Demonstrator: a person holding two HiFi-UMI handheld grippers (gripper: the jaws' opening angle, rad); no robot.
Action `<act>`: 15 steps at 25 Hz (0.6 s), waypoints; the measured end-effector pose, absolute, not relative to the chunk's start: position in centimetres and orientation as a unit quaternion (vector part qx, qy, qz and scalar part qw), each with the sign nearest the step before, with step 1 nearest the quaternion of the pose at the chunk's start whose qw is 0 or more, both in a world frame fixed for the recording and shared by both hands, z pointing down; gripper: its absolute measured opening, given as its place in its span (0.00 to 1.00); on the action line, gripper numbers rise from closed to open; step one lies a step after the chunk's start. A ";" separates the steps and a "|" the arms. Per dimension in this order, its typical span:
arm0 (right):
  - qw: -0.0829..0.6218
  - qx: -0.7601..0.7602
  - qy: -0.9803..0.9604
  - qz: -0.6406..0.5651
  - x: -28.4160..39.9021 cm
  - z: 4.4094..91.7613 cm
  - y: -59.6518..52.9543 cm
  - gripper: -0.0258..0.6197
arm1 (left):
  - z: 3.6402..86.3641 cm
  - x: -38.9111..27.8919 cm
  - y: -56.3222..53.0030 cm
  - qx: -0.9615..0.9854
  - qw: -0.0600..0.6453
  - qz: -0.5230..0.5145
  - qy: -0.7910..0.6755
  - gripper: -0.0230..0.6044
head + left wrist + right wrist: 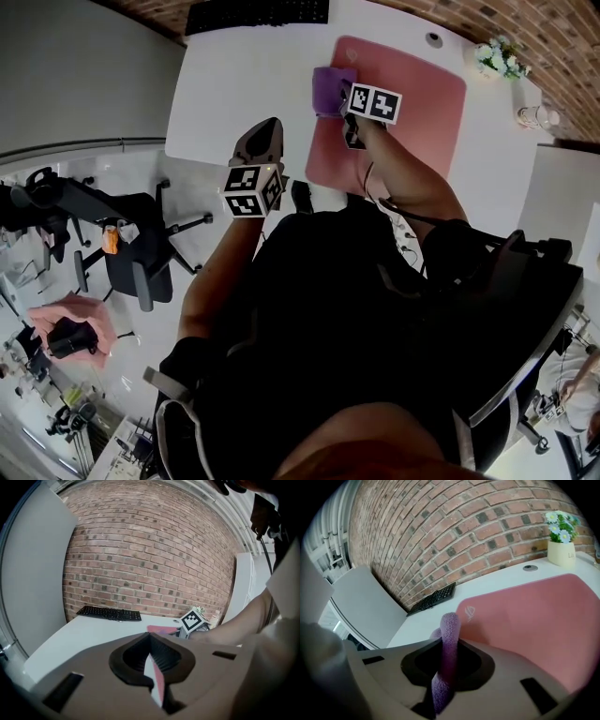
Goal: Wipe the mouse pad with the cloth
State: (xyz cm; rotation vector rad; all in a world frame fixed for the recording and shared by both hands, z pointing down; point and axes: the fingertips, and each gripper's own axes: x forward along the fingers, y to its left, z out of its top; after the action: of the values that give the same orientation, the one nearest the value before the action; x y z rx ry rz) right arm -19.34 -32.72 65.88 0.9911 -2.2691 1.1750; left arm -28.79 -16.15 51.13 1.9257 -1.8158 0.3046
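The right gripper (446,667) pinches the purple cloth (450,630) tight between its fingers, free end ahead over the pink mouse pad (534,616) for wiping, while the left gripper (152,670), fingers all but closed on nothing, hangs clear above the table (84,630).

The pad (422,103) lies on the table's (234,84) right half. The keyboard (258,14) is at the far edge, left of the pad, and the flowers (495,56) stand at the far right corner. The cloth (328,89), in the right gripper (342,94), is over the pad's left edge. The left gripper (269,127) is left of the pad, near the table's front edge.
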 end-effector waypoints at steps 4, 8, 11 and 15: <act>0.199 0.375 -0.800 0.424 -16.5 66.5 -33.1 0.13 | 51.3 -27.1 -16.9 0.715 0.236 0.114 -0.648 0.04; 0.199 0.390 -0.794 0.420 -13.9 66.8 -33.5 0.13 | 51.7 -25.5 -17.5 0.726 0.237 0.118 -0.635 0.04; 0.199 0.399 -0.789 0.422 -12.3 67.1 -33.6 0.13 | 51.9 -24.3 -17.8 0.732 0.236 0.121 -0.627 0.04; 0.199 0.409 -0.784 0.423 -10.5 67.2 -33.6 0.13 | 51.7 -23.4 -18.2 0.736 0.230 0.123 -0.625 0.04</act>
State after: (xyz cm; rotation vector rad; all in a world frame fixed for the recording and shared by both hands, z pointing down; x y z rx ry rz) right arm -10.54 -33.65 67.24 1.1435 -2.1929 1.1828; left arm -23.44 -18.15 51.72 2.0231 -1.7196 0.3384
